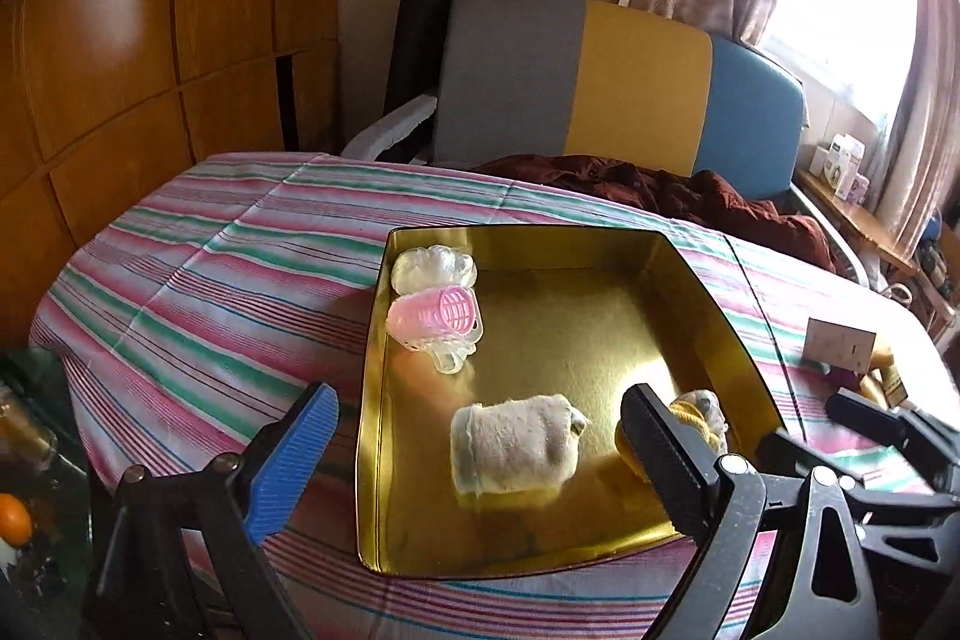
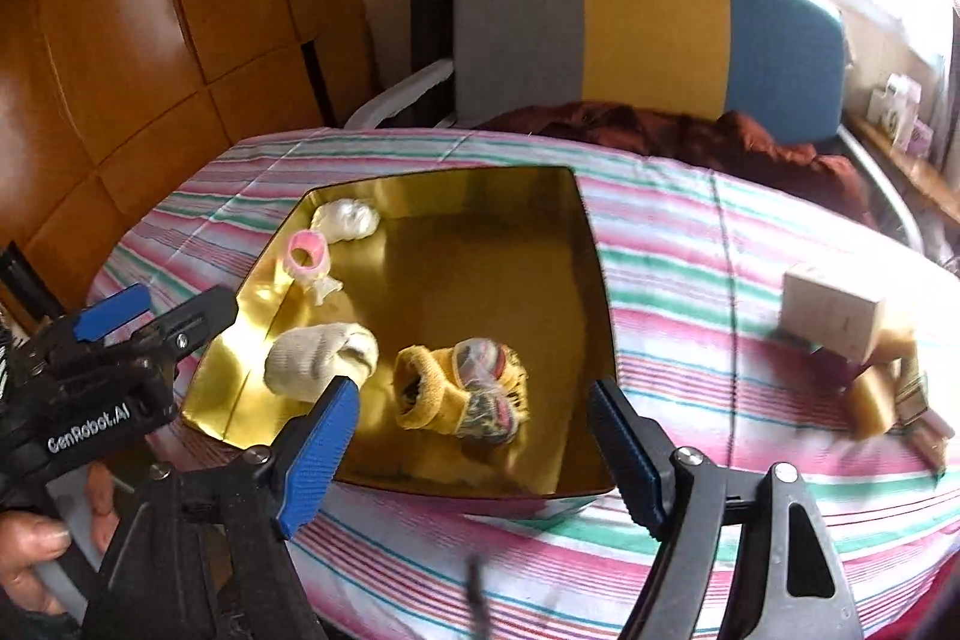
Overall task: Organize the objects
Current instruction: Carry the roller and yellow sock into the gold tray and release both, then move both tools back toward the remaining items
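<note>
Left hand-held gripper [image 1: 480,451]: jaws spread wide, empty, above white rolled sock [image 1: 516,445] in gold tray [image 1: 708,292]. Right hand-held gripper [image 2: 474,436]: jaws spread, empty, yellow sock bundle [image 2: 462,388] lying between them in tray on counter [image 2: 720,250].

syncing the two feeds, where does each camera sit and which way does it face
Left wrist: on the left gripper, jaws open, angled down at the gold tray; the right gripper shows at right.
Right wrist: on the right gripper, jaws open, angled down at the tray's near right part; the left gripper and a hand show at left.
Shared: tray, white sock, yellow sock, pink roller, striped cloth.
</note>
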Motion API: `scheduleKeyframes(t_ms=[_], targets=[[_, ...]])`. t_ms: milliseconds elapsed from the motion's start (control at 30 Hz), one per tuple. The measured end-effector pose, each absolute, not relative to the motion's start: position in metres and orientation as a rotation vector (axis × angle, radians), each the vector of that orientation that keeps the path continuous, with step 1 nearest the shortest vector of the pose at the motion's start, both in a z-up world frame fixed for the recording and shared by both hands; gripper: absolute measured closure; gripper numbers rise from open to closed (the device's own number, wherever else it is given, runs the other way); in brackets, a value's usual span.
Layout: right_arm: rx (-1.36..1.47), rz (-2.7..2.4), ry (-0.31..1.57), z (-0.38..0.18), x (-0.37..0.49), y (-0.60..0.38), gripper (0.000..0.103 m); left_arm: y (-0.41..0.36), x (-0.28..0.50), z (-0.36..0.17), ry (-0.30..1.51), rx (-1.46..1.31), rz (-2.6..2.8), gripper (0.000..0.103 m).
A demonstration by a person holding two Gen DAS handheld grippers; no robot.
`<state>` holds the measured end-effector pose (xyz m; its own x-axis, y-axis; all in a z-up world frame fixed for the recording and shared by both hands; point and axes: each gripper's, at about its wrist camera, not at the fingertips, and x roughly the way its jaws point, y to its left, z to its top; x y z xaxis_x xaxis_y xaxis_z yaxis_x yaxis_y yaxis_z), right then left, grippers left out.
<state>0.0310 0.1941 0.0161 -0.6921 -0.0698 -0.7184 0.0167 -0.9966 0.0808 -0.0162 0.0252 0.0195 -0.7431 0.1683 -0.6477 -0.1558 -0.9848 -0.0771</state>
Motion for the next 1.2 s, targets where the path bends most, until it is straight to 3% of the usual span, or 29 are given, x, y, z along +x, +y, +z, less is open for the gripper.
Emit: scheduleKeyframes(t_ms=[533,933,1200], targets=[[1.238,-2.91,-0.122,0.008,0.035,0.215,0.023,0.046,-0.007,0.015,0.05,-1.051,2.725,0.007],[1.369,-2.897,-0.318,-0.011,0.034,0.26,0.023,0.068,-0.007,0.008,0.067,-1.066,2.605,0.007],[1.428,-2.971,-0.494,-0.002,0.032,0.341,0.023,0.076,-0.011,0.008,0.036,-1.079,2.55,0.007]])
